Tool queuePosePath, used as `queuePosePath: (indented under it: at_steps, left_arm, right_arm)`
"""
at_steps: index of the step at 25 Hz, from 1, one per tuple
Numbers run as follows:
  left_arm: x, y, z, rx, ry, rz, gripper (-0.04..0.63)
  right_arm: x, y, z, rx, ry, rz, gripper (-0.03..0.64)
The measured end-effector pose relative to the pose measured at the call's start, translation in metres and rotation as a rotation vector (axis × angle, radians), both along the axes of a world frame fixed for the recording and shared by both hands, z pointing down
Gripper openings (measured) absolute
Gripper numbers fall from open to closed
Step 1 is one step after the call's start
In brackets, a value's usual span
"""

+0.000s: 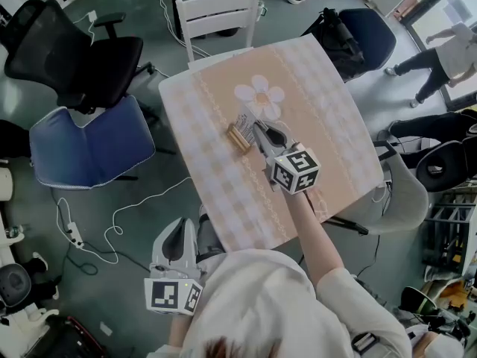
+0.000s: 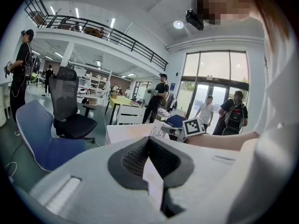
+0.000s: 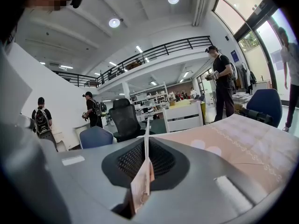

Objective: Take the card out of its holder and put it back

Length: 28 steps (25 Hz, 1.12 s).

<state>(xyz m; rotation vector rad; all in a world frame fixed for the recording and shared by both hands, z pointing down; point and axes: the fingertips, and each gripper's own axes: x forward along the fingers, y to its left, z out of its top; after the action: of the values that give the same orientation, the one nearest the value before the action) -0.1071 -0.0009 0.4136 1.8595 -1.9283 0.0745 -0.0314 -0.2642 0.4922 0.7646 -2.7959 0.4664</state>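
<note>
You're pinching the card edge-on w/ the right gripper. Its jaws are closing flat on the card, which is sticking out past the tips. In the head view the card is sitting just beside the wooden holder, near the flower print on the table. I can't tell whether its lower edge is clear of the slot or touching it. Your left gripper is hanging off the table near your body w/ jaws together and nothing obvious btwn them.

Judging by this, you're partway: card looks lifted, re-seating is what's left.

Risks from here:
- Holder is standing loose, nothing bracing it, since the left gripper is well apart from it. If you're pushing the card in at an angle, the holder is prob. going to slide or tip over.
- The slot looks narrow. If the card is meeting it skewed, the edge is likely catching the rim and the card is bending or pivoting in the pads.
- Grip is on a thin flat face, so a sideways nudge vs. the holder could be rotating the card out of line w/o you noticing.
- Opening the jaws before the card is seated means it's falling flat on the cloth.
</note>
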Motion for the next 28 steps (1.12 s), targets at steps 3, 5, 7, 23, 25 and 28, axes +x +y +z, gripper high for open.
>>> queuePosePath:
  at_steps: [3, 5, 7, 23, 25, 28]
  left_arm:
    - [0.000, 0.000, -0.001, 0.001, -0.002, -0.001, 0.000]
    - [-0.001, 0.000, 0.000, 0.002, -0.001, -0.002, 0.000]
    - [-0.001, 0.000, 0.000, 0.003, -0.001, -0.002, 0.000]
    - [-0.001, 0.000, -0.001, 0.004, 0.002, -0.001, 0.000]
    - [0.000, 0.000, -0.001, 0.003, 0.002, -0.003, 0.000]
    - [0.000, 0.000, -0.001, 0.000, 0.002, -0.005, 0.000]
  right_arm:
    - [-0.002, 0.001, 0.005, 0.000, 0.016, -0.004, 0.018]
    - [-0.003, 0.001, 0.006, 0.004, 0.021, -0.005, 0.018]
    - [-0.003, 0.001, 0.008, 0.004, 0.027, -0.007, 0.018]
    - [-0.005, 0.011, 0.041, -0.027, 0.116, -0.030, 0.018]
    - [-0.005, 0.011, 0.043, -0.029, 0.119, -0.031, 0.018]
    - [-0.005, 0.012, 0.044, -0.029, 0.123, -0.032, 0.018]
